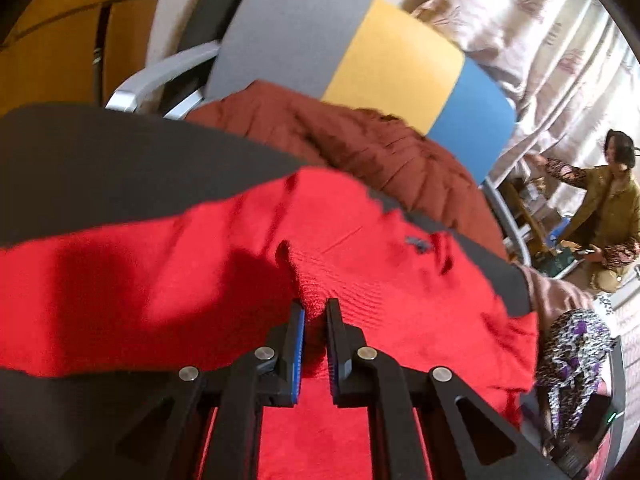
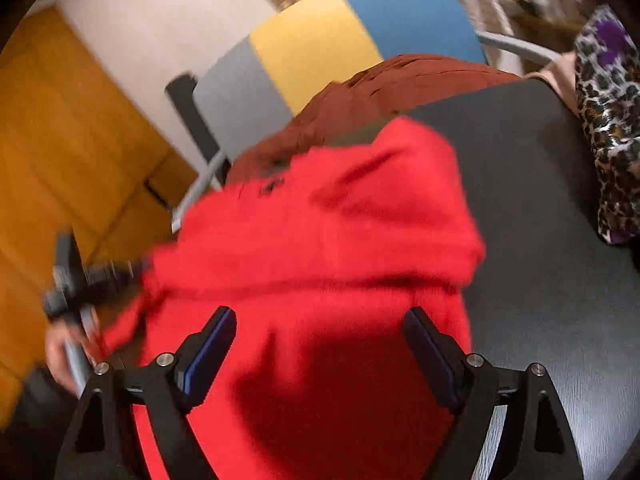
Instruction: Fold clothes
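Pinching red sweater [image 1: 360, 264]: left claw [image 1: 316, 306].

This looks like a lived-in room of a home. Past the left gripper's [image 1: 315, 308] tips stands a chair [image 1: 360, 52] with a grey, yellow and blue back, and beyond it to the right hang pale patterned curtains [image 1: 540, 40]. Far right of those tips a person [image 1: 604, 208] crouches among boxes and clutter on the floor. Left of the right gripper [image 2: 320, 320] runs orange-brown wooden panelling [image 2: 60, 140] beside a plain cream wall [image 2: 160, 12].
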`<action>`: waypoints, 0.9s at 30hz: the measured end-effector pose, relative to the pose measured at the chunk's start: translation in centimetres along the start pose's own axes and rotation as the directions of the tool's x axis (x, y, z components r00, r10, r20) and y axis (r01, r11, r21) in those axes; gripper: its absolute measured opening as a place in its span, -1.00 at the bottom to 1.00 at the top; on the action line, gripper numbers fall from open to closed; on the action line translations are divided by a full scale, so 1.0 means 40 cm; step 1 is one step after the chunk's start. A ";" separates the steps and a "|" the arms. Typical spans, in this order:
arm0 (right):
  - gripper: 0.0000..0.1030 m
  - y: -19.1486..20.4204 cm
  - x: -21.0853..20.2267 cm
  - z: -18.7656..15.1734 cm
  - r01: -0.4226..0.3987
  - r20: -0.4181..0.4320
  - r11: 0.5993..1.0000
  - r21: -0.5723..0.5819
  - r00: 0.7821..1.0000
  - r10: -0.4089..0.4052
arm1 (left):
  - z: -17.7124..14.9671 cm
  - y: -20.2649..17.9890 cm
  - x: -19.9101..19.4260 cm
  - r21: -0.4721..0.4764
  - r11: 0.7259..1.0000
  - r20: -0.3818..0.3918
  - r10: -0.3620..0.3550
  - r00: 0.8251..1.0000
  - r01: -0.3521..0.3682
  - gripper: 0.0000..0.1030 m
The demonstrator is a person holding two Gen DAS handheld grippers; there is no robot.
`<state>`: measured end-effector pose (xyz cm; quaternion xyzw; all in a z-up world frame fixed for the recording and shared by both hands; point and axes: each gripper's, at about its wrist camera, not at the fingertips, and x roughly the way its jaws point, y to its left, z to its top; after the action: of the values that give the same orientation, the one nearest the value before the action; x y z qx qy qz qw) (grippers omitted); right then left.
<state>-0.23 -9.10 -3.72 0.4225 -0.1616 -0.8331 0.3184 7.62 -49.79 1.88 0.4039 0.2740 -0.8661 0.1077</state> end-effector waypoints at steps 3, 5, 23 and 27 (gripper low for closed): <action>0.74 -0.048 0.039 0.043 -0.013 -0.003 0.991 0.133 1.000 0.014 | -0.033 0.019 0.024 0.002 0.999 -0.040 0.053 0.998 -0.053 -0.84; 0.71 -0.076 0.034 0.064 -0.005 0.049 0.978 0.209 0.999 -0.006 | -0.059 0.027 0.047 0.030 0.993 -0.076 0.113 0.991 -0.111 -0.83; 0.26 -0.190 -0.026 0.156 0.115 0.014 0.982 0.147 0.993 -0.119 | -0.136 0.033 -0.005 0.120 0.986 -0.082 0.124 0.989 -0.114 -0.81; 0.26 -0.197 0.090 0.221 0.203 -0.072 0.975 0.091 0.978 -0.196 | -0.139 0.028 -0.011 0.137 0.985 -0.076 0.120 0.990 -0.109 -0.80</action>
<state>-12.05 -5.64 -4.91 0.4777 -0.1490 -0.8382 0.2169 11.93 -47.63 -1.12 0.4615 0.1964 -0.8570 0.1186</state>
